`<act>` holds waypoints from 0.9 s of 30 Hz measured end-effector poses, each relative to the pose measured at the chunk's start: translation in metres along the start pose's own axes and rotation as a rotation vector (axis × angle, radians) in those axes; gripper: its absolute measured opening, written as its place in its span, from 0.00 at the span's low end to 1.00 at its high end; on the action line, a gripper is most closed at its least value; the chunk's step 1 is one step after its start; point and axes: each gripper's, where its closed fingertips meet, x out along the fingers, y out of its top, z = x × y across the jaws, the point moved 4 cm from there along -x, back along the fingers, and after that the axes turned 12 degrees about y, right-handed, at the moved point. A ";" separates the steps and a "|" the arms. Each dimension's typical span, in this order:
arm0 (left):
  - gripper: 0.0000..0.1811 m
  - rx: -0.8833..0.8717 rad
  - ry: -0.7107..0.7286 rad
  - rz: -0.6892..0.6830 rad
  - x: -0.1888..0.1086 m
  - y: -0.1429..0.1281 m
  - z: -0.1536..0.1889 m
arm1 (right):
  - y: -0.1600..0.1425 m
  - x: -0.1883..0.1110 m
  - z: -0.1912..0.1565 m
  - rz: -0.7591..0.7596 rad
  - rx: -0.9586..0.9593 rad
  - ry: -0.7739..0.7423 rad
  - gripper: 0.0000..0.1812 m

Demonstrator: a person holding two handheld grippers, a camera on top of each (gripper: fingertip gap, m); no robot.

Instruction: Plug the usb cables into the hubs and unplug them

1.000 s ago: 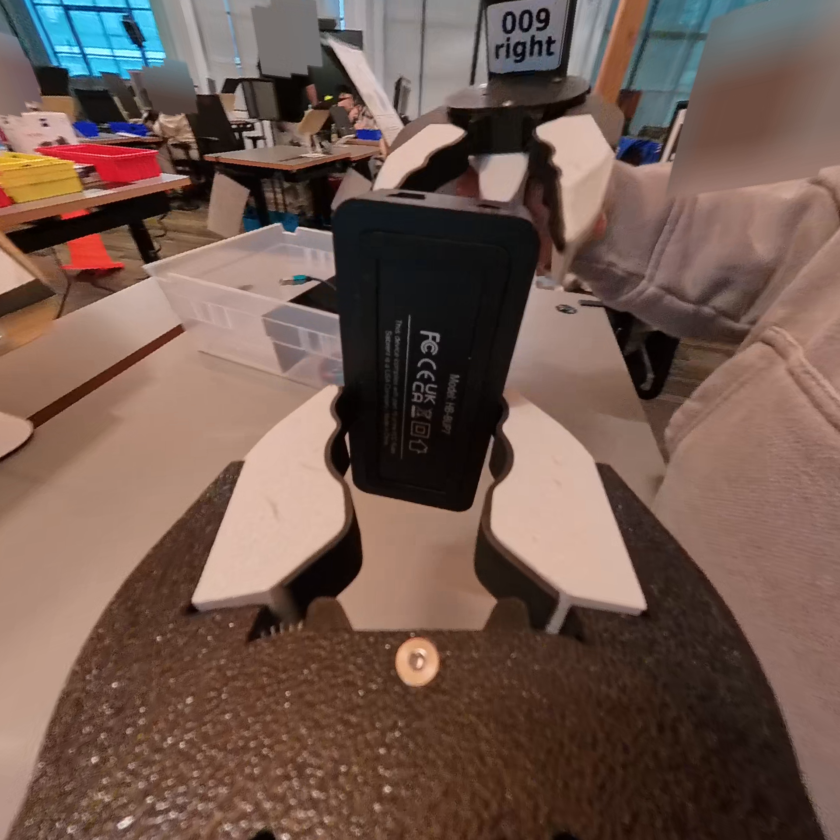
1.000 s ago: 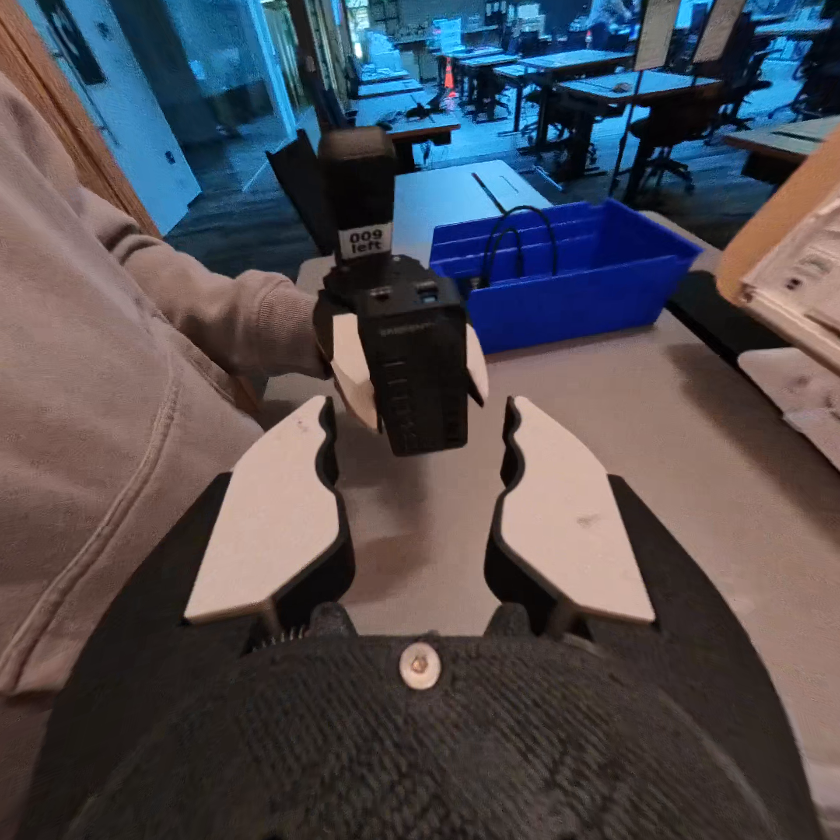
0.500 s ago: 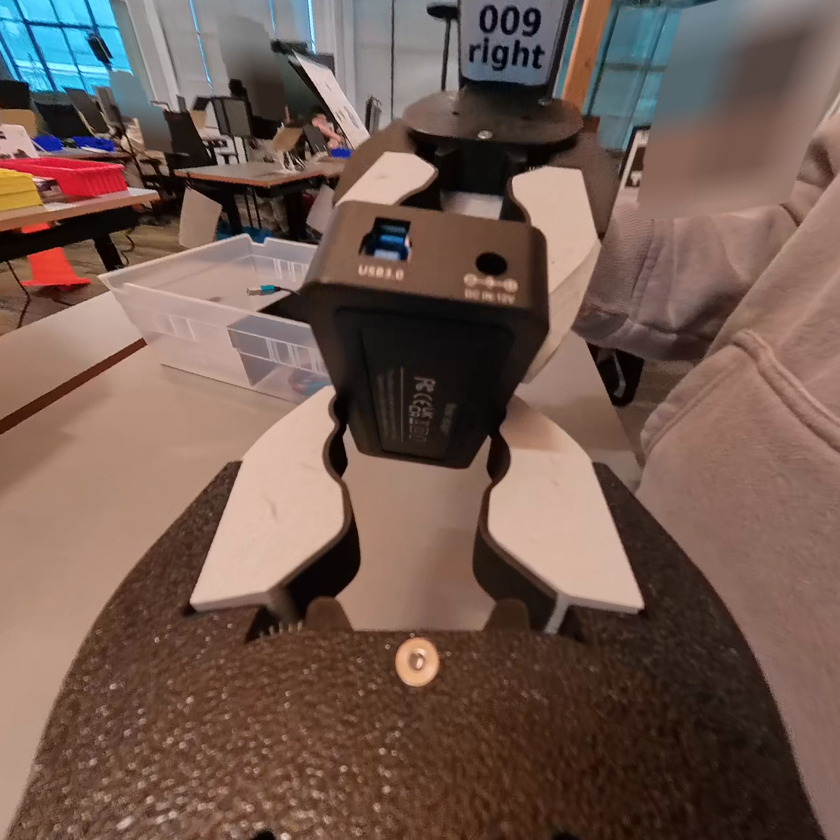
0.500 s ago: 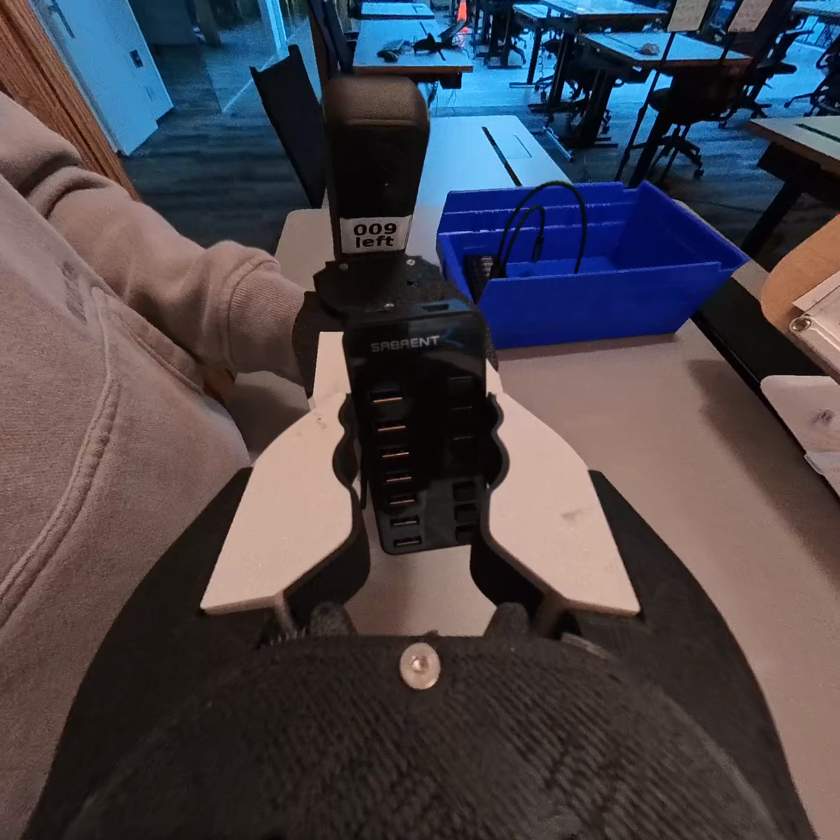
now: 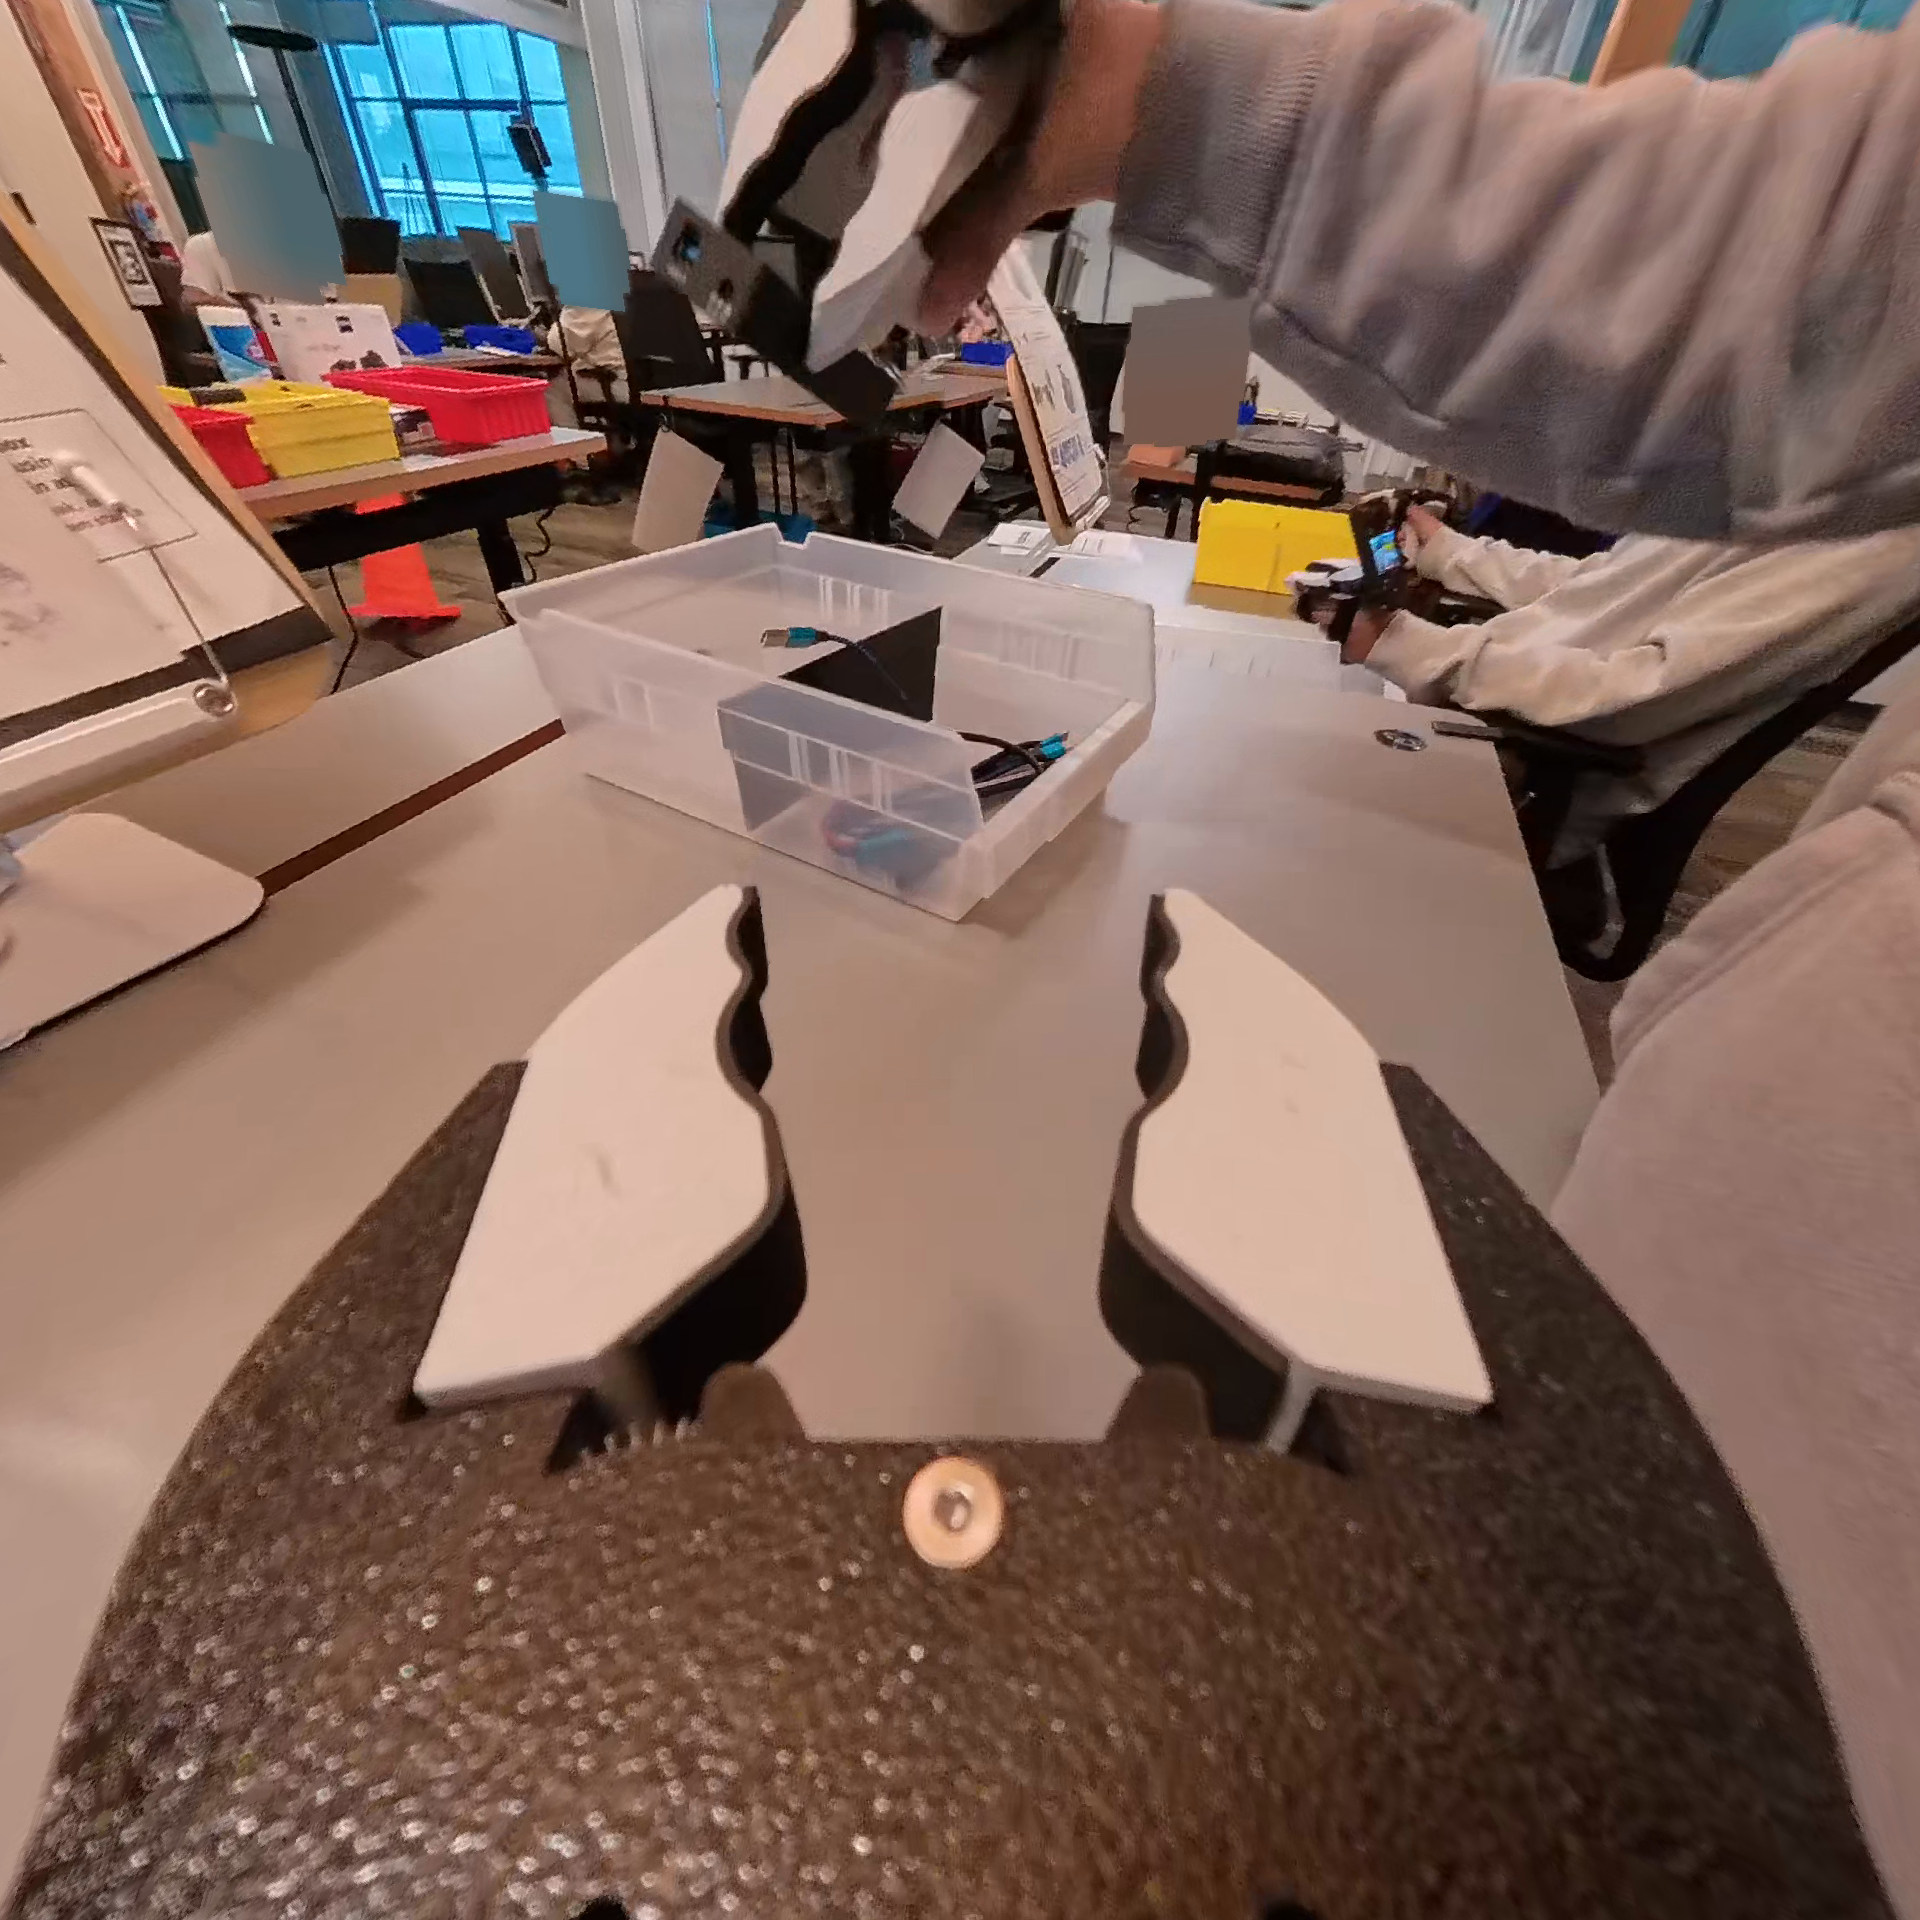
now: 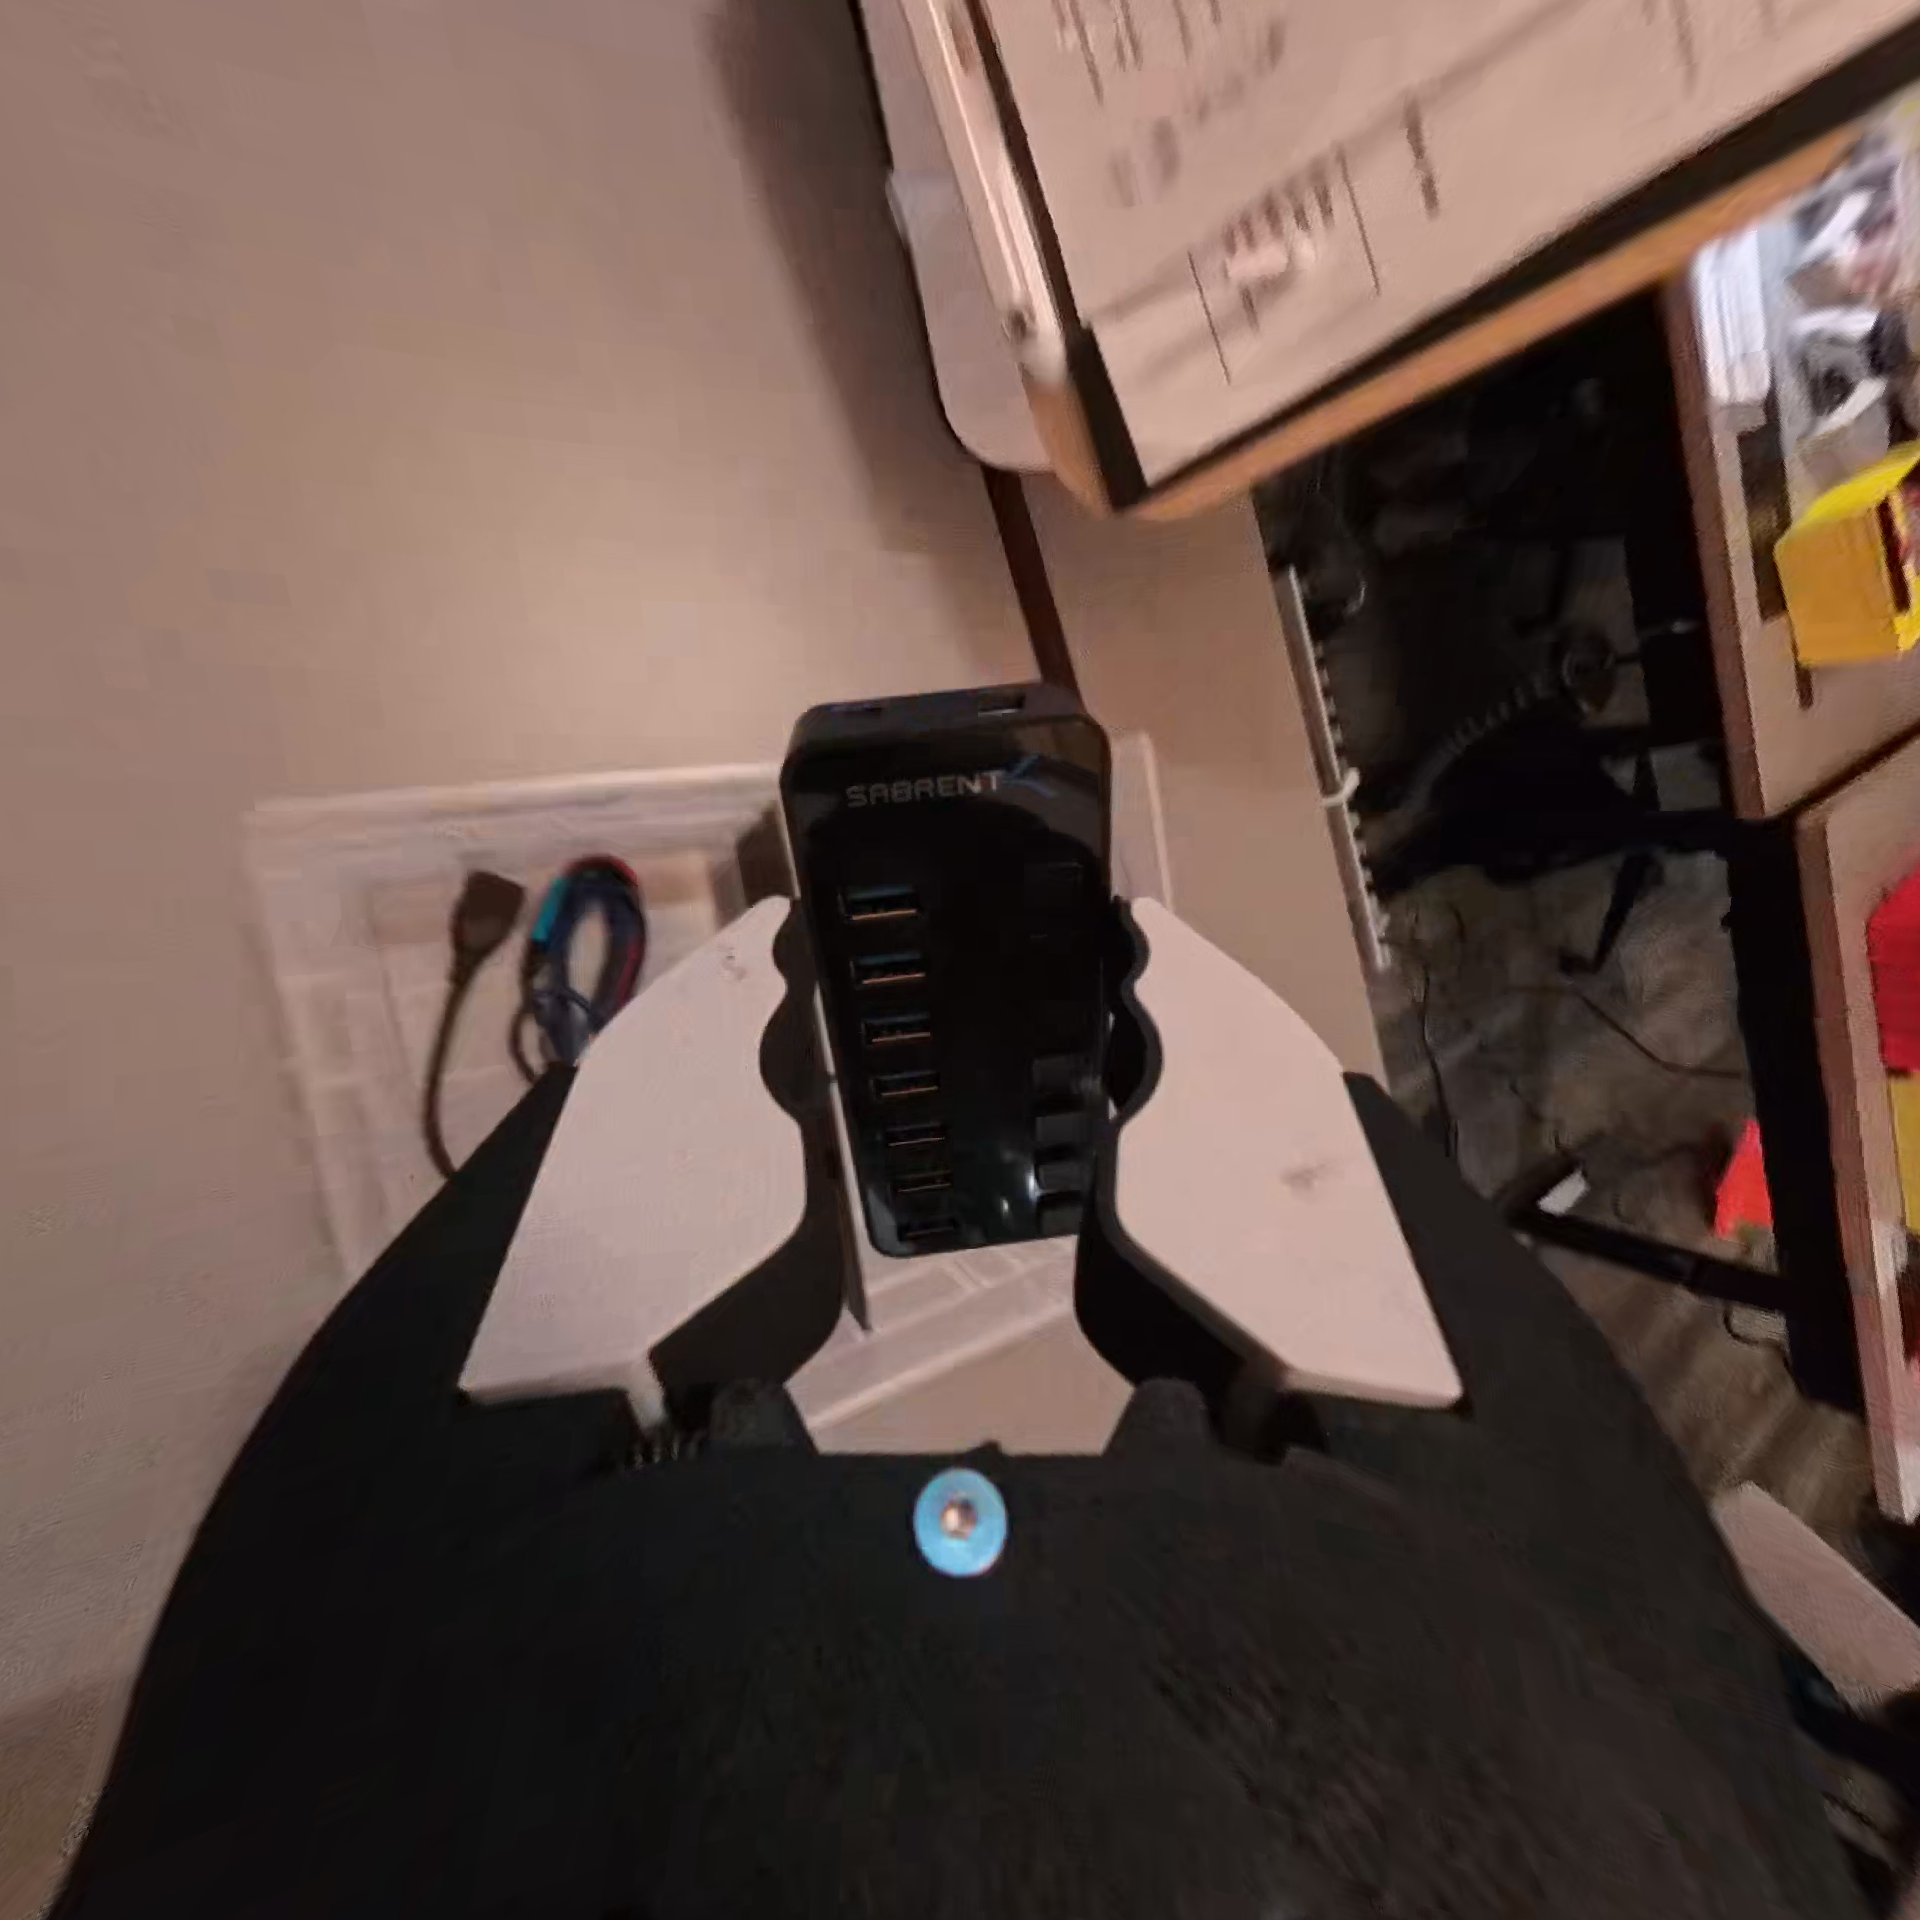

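My right gripper (image 6: 956, 914) is shut on the black USB hub (image 6: 951, 977), its row of ports facing the camera, held in the air above a clear bin (image 6: 312, 997) with several coiled USB cables (image 6: 566, 971). In the left wrist view the right gripper (image 5: 831, 249) shows high up with the hub (image 5: 758, 301) in it. My left gripper (image 5: 951, 914) is open and empty, low over the grey table (image 5: 1299, 873), facing the clear bin (image 5: 1039, 821). Cables (image 5: 997, 764) lie in the bin's near right part.
A board on a white stand (image 5: 94, 582) is at the left. A person's grey sleeve (image 5: 1507, 260) crosses the top right. Another person's arms (image 5: 1558, 623) reach in behind the table. Red and yellow bins (image 5: 332, 416) sit on far tables.
The hub passed from my left gripper to my right one. The left gripper opened and drew back; the right gripper closed on the hub, lifted it and swung over the clear bin.
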 end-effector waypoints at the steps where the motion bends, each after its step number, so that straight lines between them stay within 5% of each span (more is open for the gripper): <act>1: 0.38 -0.004 0.012 -0.004 -0.001 -0.001 -0.001 | -0.013 0.008 0.016 -0.059 0.018 0.004 0.30; 6: 0.37 0.002 0.115 -0.065 -0.006 -0.007 -0.013 | -0.069 0.076 0.064 -0.301 0.090 0.067 0.30; 15: 0.35 0.025 0.665 -0.347 -0.060 -0.021 -0.078 | -0.124 0.173 0.046 -0.505 0.192 0.306 0.30; 20: 0.34 -0.066 0.768 -0.311 -0.089 -0.022 -0.092 | -0.130 0.180 0.043 -0.539 0.278 0.368 0.31; 27: 0.34 -0.091 0.798 -0.308 -0.108 -0.026 -0.099 | -0.118 0.144 0.060 -0.524 0.285 0.228 0.45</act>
